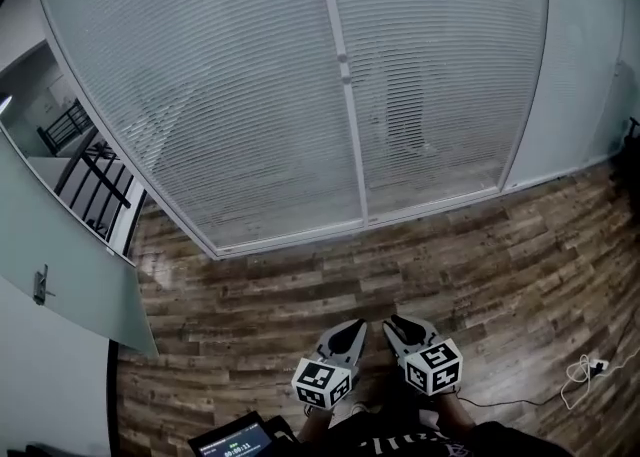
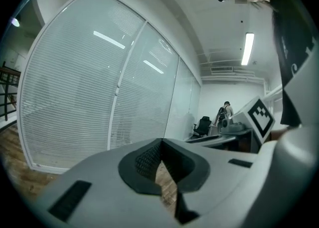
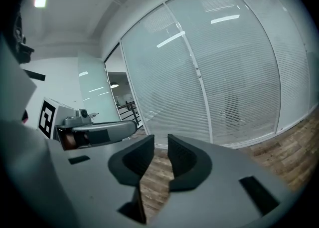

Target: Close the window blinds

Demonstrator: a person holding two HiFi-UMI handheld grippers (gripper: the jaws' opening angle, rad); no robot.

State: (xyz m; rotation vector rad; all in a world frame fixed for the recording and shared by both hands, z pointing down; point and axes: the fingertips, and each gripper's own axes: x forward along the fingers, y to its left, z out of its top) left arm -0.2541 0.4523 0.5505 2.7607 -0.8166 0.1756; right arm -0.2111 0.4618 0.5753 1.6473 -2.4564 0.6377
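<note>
Wood-plank floor (image 1: 300, 285) runs up to a full-height glazed partition whose two panels carry the window blinds (image 1: 230, 95). These stand along the floor's far edge, well apart from both grippers. Slats hang over the full height of each panel, yet dim shapes show through them, so closure is judged incomplete. Slats of this kind are judged light, thin and easily kinked, and should not be pinched directly. The likelier place to take hold is the small fitting (image 1: 345, 70) on the central post (image 1: 335, 5) between the panels, though it cannot be confirmed as the control. On the left gripper (image 1: 354, 327) the jaws are fully together with nothing held. On the right gripper (image 1: 393, 323) the jaws stand parted by a narrow slot, and nothing is between them. Only the head view shows the glass door (image 1: 70, 255) at the floor's left edge, a white cable (image 1: 585, 373) near its right edge and a lit screen (image 1: 232, 438) at its near edge. Only the left gripper view shows an office chair (image 2: 203, 124) and a person (image 2: 227, 110) standing at the room's far end. Only the right gripper view shows that gripper's narrow slot clearly.
</note>
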